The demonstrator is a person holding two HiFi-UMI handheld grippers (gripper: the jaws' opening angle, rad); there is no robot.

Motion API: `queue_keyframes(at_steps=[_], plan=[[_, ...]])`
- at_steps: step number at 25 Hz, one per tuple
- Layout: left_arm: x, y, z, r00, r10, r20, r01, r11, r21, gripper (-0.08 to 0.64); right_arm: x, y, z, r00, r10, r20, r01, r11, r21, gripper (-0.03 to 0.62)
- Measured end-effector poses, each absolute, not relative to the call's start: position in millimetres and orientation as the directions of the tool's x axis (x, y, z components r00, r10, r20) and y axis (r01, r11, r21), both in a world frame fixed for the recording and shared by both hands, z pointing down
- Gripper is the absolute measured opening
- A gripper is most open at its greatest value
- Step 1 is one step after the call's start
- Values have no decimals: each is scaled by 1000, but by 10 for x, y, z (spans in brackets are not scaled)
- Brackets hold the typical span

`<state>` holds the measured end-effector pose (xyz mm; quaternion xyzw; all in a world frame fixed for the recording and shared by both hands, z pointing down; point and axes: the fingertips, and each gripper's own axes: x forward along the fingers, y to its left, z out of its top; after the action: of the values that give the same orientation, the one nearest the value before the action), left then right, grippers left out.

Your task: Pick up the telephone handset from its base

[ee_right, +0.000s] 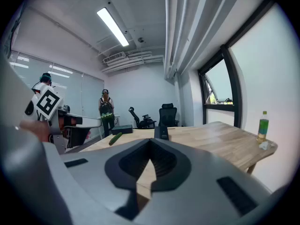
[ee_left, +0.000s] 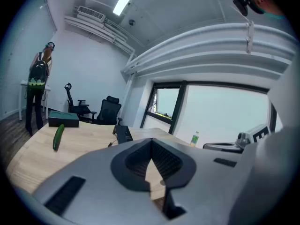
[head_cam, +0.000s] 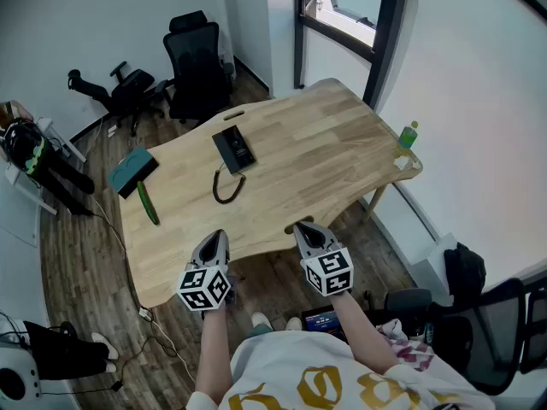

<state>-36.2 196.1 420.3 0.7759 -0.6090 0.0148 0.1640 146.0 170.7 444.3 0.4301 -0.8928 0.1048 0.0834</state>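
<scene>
The black telephone (head_cam: pixel 232 149) lies near the middle of the wooden table (head_cam: pixel 325 156), its handset resting along the base. Its dark cord (head_cam: pixel 227 187) loops on the tabletop toward me. Both grippers hover at the table's near edge, well short of the phone. My left gripper (head_cam: pixel 217 237) is shut with nothing in it, and its jaw tips meet in the left gripper view (ee_left: pixel 151 142). My right gripper (head_cam: pixel 307 228) is shut and empty too (ee_right: pixel 150 150). Beyond the jaws the telephone (ee_left: pixel 123 133) (ee_right: pixel 161 133) looks small and far.
A green cucumber (head_cam: pixel 148 203) and a dark teal box (head_cam: pixel 132 172) lie at the table's left end. A green bottle (head_cam: pixel 408 137) stands at the right corner. Black office chairs (head_cam: pixel 198 67) stand behind the table. A person (head_cam: pixel 34 152) stands at the far left.
</scene>
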Motion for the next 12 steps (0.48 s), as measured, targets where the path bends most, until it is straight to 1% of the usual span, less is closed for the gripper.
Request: queue_keyframes(at_steps=[8,12], plan=[[-453,1963,4218,241,-941,236,-954,-185,235,6,1557,1609,4438,-593,-771,233,-804,581,-125,5],[-468,1981,4235,238,-940,245,-955,-180,237,6,1576,1612,4444,-596,-770,227,-803,575,-156,5]])
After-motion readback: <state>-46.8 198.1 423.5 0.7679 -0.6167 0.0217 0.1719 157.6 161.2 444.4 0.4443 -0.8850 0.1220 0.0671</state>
